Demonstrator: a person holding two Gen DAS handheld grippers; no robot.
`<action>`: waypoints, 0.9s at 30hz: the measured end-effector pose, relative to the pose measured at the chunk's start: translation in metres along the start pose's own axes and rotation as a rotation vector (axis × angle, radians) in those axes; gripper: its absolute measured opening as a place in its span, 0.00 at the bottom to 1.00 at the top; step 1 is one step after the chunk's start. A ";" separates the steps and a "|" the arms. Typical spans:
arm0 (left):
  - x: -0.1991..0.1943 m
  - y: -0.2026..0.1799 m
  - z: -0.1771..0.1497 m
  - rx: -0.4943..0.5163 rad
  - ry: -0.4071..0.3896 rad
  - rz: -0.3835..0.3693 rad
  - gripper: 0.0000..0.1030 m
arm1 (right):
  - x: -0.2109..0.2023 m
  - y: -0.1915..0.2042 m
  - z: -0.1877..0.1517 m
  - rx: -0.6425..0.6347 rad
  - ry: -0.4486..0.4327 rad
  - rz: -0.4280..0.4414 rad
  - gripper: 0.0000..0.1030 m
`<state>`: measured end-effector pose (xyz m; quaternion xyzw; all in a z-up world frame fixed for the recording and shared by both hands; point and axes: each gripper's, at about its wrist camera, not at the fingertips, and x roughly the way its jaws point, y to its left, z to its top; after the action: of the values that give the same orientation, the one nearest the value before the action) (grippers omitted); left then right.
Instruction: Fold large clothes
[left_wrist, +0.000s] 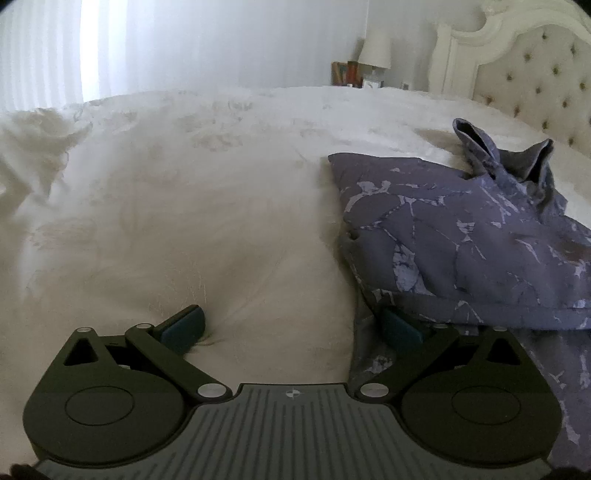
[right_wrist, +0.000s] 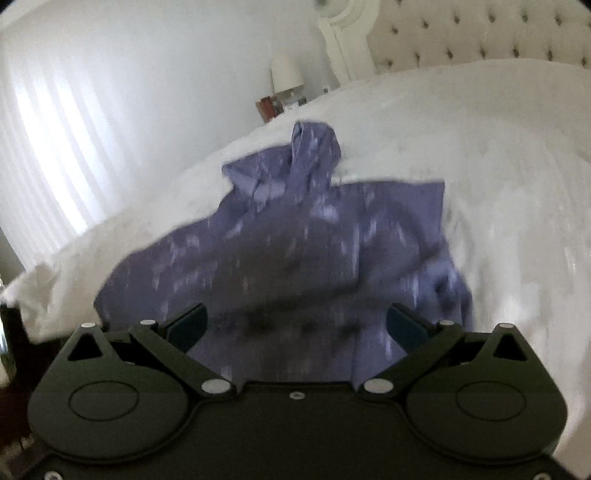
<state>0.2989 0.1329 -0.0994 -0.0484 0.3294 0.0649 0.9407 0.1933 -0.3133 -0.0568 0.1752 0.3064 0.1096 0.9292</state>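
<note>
A purple garment with a pale crackle print (left_wrist: 465, 240) lies partly folded on the white bed, at the right of the left wrist view. My left gripper (left_wrist: 291, 326) is open and low on the bedspread, its right finger tucked at the garment's near left edge under a fold. In the right wrist view the same garment (right_wrist: 295, 251) lies bunched and blurred straight ahead, with a twisted part sticking up at its far end. My right gripper (right_wrist: 295, 328) is open and empty just above the garment's near edge.
The white bedspread (left_wrist: 166, 206) stretches left and far. A tufted cream headboard (left_wrist: 535, 85) stands at the far right. A lamp (left_wrist: 375, 50) and small items sit on a nightstand beyond the bed. Bright curtains (right_wrist: 48, 155) cover the far wall.
</note>
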 end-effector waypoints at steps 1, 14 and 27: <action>0.000 -0.001 0.000 0.000 -0.002 0.000 1.00 | 0.005 -0.002 0.009 0.005 -0.001 -0.003 0.99; 0.000 0.000 -0.001 -0.006 -0.006 -0.007 1.00 | 0.092 -0.022 0.033 0.082 0.172 -0.033 0.61; -0.030 -0.002 0.018 0.058 0.002 -0.054 0.99 | 0.062 -0.017 0.045 -0.046 0.109 -0.157 0.27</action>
<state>0.2872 0.1310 -0.0665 -0.0300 0.3305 0.0298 0.9428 0.2716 -0.3210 -0.0623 0.1229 0.3669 0.0529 0.9206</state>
